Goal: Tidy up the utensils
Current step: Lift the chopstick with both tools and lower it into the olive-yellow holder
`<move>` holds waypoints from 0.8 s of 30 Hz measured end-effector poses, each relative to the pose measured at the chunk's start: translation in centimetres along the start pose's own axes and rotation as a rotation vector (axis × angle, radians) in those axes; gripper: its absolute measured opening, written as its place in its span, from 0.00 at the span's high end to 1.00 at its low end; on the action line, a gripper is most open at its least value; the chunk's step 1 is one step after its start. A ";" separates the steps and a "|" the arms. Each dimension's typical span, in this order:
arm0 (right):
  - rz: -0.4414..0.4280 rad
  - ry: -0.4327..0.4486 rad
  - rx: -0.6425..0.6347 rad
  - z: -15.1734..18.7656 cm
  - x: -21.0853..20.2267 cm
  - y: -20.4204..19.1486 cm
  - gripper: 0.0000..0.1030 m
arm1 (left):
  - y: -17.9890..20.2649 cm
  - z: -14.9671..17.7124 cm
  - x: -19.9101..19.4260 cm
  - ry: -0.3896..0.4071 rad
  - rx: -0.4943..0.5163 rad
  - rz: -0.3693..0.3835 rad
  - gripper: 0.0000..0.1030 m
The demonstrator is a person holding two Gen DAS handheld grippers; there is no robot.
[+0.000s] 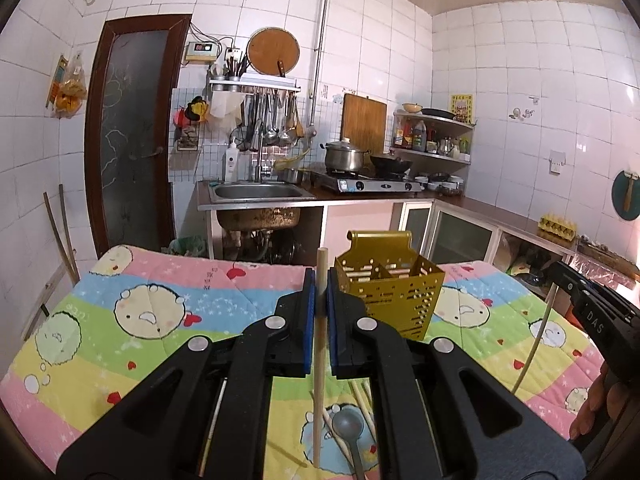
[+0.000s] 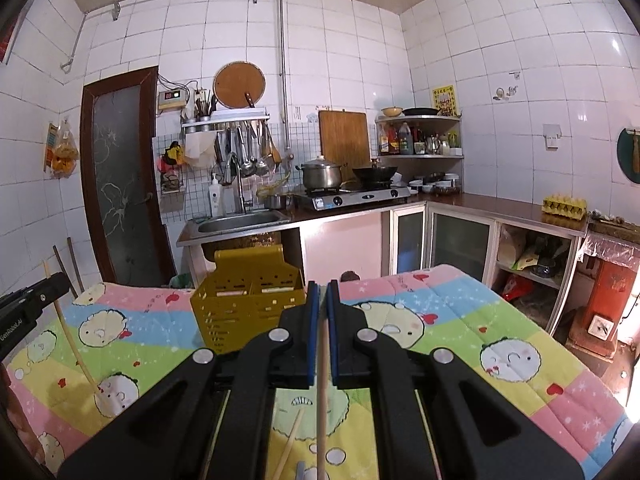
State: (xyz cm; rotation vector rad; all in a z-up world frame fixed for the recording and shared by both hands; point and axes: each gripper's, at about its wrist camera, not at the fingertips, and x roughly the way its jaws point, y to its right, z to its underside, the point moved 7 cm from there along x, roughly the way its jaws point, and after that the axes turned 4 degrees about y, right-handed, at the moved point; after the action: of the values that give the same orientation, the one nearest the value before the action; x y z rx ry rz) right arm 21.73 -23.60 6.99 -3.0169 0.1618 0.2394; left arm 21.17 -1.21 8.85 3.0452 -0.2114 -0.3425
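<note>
In the left wrist view, the left gripper sits at centre frame with its blue pads clamped on a chopstick, which stands nearly upright: its top pokes above the pads and its lower end hangs over the quilt. Held that way, it looks ready to go tip-down into the holder, the gold perforated caddy just right of the pads, which stands on the quilt and already has sticks in its compartments. At the bottom of the frame, loose chopsticks and a grey spoon lie on the quilt, not yet sorted. At the right edge, the right gripper carries a pale stick hanging down. In the right wrist view, the right gripper is at centre, pads pinched on a second chopstick running down to the bottom edge. The holder is just left of the pads. The left gripper's black body shows at the far left.
</note>
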 end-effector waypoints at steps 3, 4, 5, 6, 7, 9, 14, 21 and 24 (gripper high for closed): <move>-0.003 0.017 -0.002 -1.2 0.3 0.0 0.95 | 0.2 -1.1 0.4 0.008 0.003 0.006 0.96; -0.005 0.021 0.001 -1.5 0.4 0.0 0.95 | 0.3 -1.4 0.5 0.011 0.003 0.007 0.96; -0.009 0.027 0.004 -2.2 0.6 0.1 0.95 | 0.5 -2.0 0.6 0.015 0.005 0.009 0.96; -0.010 0.032 0.003 -2.6 0.7 0.1 0.95 | 0.7 -2.4 0.8 0.017 0.006 0.012 0.96; -0.010 0.038 0.000 -3.1 0.9 0.0 0.95 | 0.8 -3.0 1.0 0.020 0.008 0.015 0.96; -0.010 0.058 -0.014 -4.6 1.2 -0.3 0.95 | 1.2 -4.2 1.4 0.027 0.007 0.022 0.96; -0.016 0.108 -0.034 -9.3 3.0 -1.2 0.95 | 2.3 -8.7 3.5 0.047 -0.009 0.040 0.96; -0.033 0.152 -0.011 -14.7 7.9 -2.7 0.95 | 4.6 -14.4 7.5 0.096 -0.016 0.068 0.96; -0.045 0.158 0.017 -16.0 10.5 -3.1 0.95 | 5.3 -15.8 9.9 0.107 -0.017 0.068 0.96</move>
State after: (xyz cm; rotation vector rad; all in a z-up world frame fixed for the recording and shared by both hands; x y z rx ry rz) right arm 34.80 -23.51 21.32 -3.0174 0.1086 -0.0046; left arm 33.63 -7.03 22.51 3.0194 -0.3034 -0.1750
